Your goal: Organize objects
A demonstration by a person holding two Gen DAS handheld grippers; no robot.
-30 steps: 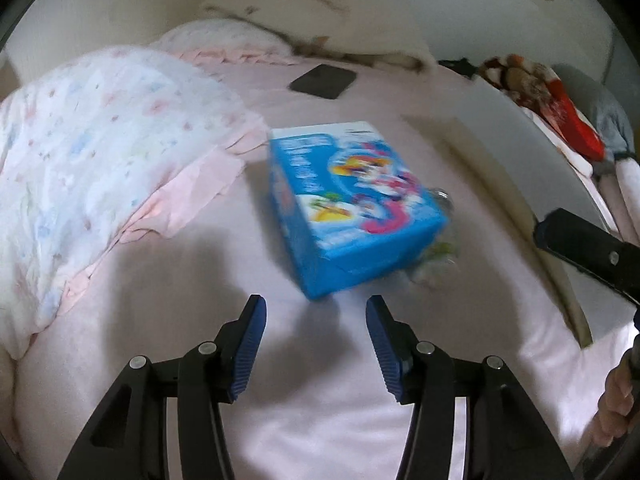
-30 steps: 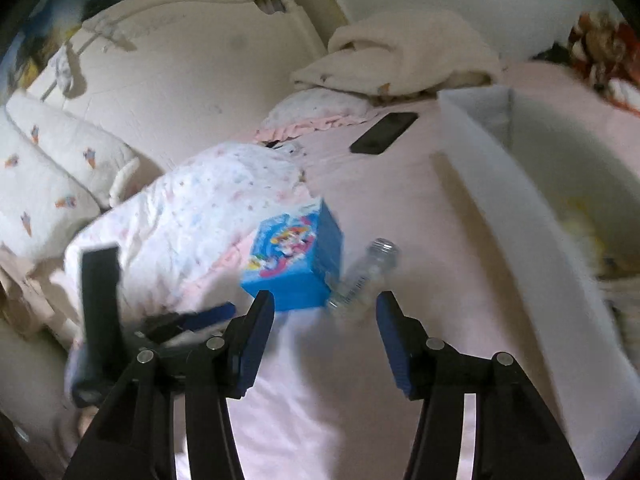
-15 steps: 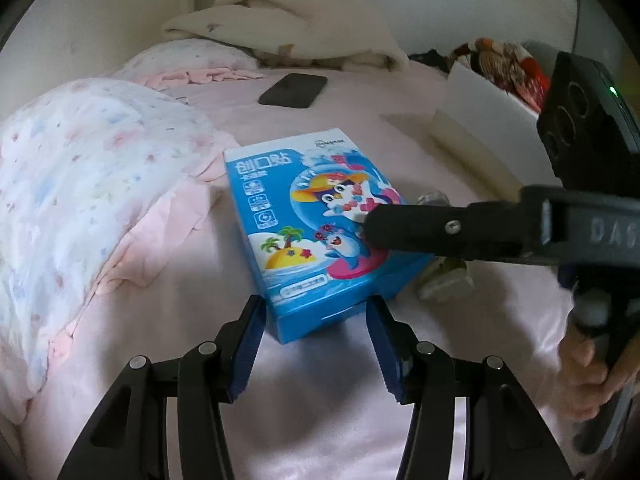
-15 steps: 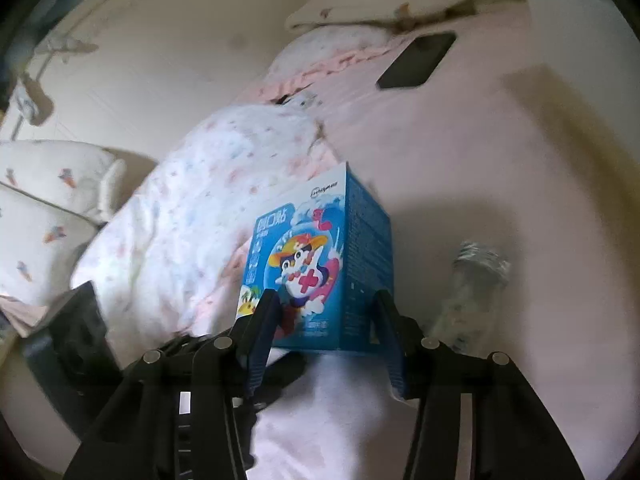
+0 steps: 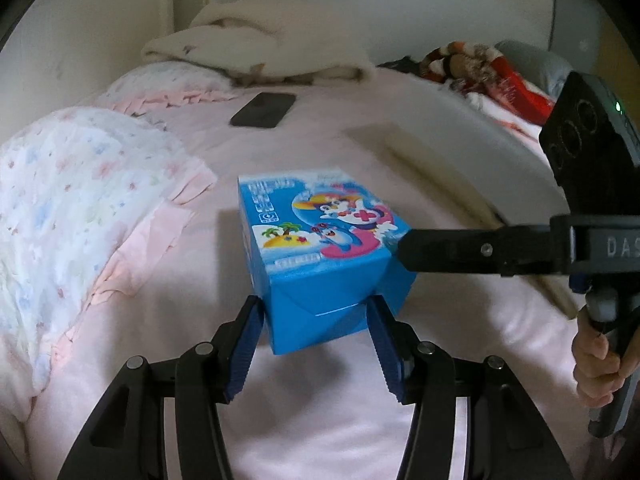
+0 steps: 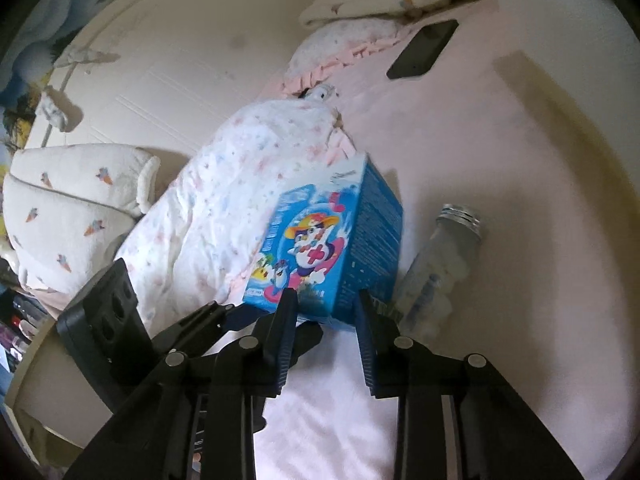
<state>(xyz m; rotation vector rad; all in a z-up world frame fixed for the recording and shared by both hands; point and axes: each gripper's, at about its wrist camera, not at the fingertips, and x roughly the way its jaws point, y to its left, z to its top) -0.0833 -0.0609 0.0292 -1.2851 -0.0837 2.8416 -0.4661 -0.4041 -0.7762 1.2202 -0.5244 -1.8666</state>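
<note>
A blue box (image 5: 320,248) with a cartoon print is tilted up off the pink bed sheet (image 5: 320,420). My left gripper (image 5: 316,320) is open, its fingertips at the box's near end and partly under it. In the right wrist view the blue box (image 6: 332,248) stands on its lower end. My right gripper (image 6: 324,304) has its jaws closing with that lower end between them, and both pads touch it. One right finger (image 5: 460,250) reaches the box's right edge. A clear bottle (image 6: 440,264) with a silver cap lies just right of the box.
A dark phone (image 5: 264,110) lies farther up the bed. A flowered quilt (image 5: 72,200) is bunched on the left, with pillows (image 6: 72,200) beyond it. A white bin wall (image 5: 480,168) runs along the right. A hand (image 5: 596,364) grips the right tool's handle.
The right gripper came down from high above the bed onto the box and narrowed its jaws around it. The left gripper moved up to the box, whose near end rose and tilted.
</note>
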